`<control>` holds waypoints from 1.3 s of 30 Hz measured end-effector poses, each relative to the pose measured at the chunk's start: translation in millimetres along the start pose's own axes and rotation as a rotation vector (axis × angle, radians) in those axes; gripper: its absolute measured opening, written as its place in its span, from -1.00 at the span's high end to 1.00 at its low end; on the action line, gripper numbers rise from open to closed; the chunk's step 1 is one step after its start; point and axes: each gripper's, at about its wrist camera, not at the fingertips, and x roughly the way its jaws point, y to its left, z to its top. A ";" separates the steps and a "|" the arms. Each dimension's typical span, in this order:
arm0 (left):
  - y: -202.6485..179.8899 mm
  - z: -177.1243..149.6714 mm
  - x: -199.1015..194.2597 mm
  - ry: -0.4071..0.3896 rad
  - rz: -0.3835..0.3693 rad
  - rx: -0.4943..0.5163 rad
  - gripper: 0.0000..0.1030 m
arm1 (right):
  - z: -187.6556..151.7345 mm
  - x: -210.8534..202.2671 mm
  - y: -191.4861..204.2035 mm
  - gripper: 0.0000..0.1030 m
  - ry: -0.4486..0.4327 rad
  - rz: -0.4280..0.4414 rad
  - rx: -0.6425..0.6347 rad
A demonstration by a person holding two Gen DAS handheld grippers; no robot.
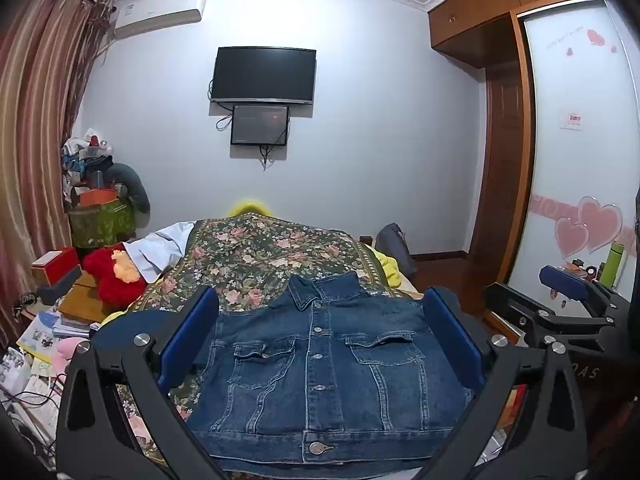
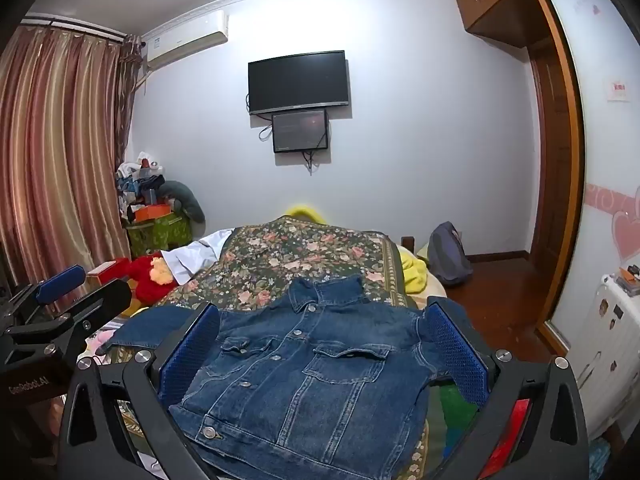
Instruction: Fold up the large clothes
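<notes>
A blue denim jacket (image 1: 320, 364) lies front up and buttoned on the near end of the bed (image 1: 256, 256), collar toward the far wall, its two flapped chest pockets and metal buttons showing. The bed wears a dark floral quilt. The left tool (image 1: 320, 344) hangs just above the jacket, tilted slightly down, its blue ribbed pads spread wide and gripping nothing. The right tool (image 2: 324, 352) hovers beside it at a like tilt, equally wide and empty. A red plush toy (image 1: 114, 280) sits left of the bed.
</notes>
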 end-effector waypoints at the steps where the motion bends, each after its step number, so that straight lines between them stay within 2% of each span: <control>1: 0.2 -0.2 0.5 0.004 0.000 0.001 -1.00 | 0.0 0.6 -0.2 -1.00 0.006 0.000 0.003; 14: 7.9 -5.4 4.9 0.031 0.016 -0.026 -1.00 | -14.4 2.4 6.1 -1.00 0.022 -0.003 0.001; 20: 9.3 -5.6 5.9 0.039 0.014 -0.028 -1.00 | -5.8 7.8 2.0 -1.00 0.050 -0.001 0.013; 39: 14.4 -8.1 11.4 0.043 0.012 -0.029 -1.00 | -2.8 8.5 1.2 -1.00 0.051 -0.001 0.013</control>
